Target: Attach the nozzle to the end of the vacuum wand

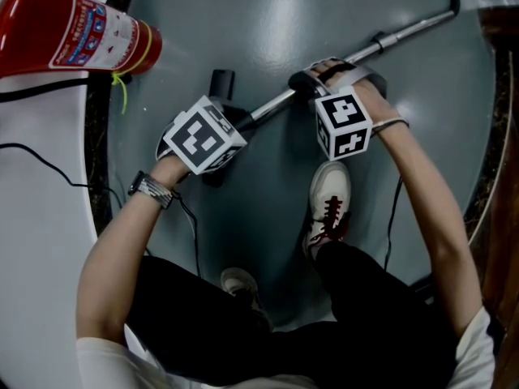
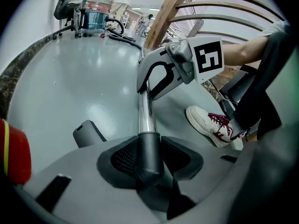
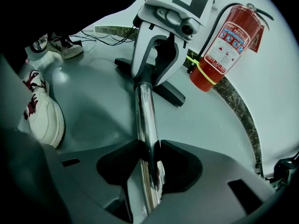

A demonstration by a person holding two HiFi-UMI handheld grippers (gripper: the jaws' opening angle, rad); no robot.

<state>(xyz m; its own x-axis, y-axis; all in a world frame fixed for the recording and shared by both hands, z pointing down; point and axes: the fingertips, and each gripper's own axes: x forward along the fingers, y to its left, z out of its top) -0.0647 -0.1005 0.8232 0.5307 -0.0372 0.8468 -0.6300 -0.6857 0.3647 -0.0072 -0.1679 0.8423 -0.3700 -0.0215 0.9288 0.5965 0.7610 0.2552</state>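
A glossy grey floor [image 1: 276,23] fills most of the head view. At the left it is edged by a curved band of dark speckled stone [image 1: 101,120], with a plain white surface [image 1: 40,241] beyond. In the left gripper view the room opens out, with curved wooden rails [image 2: 163,13] at upper centre and an office chair [image 2: 65,3] at the far upper left.

The vacuum wand [image 1: 405,35], a smooth chrome tube, runs diagonally from upper right down to the centre. A red fire extinguisher [image 1: 73,27] with a printed label stands in the upper left corner. The nozzle [image 3: 170,91], matt black plastic and bar-shaped, lies on the floor at centre left. Its dark round neck [image 2: 149,153] meets the tube's end; how firmly it is seated cannot be told.

The left gripper [image 2: 149,160] is clenched on that neck, ribbed pads against both sides. The right gripper [image 3: 150,164] grasps the chrome tube further up.

A white sneaker [image 1: 328,205] with red laces stands just below the wand. A thin black cable [image 1: 32,164] crosses the white surface.
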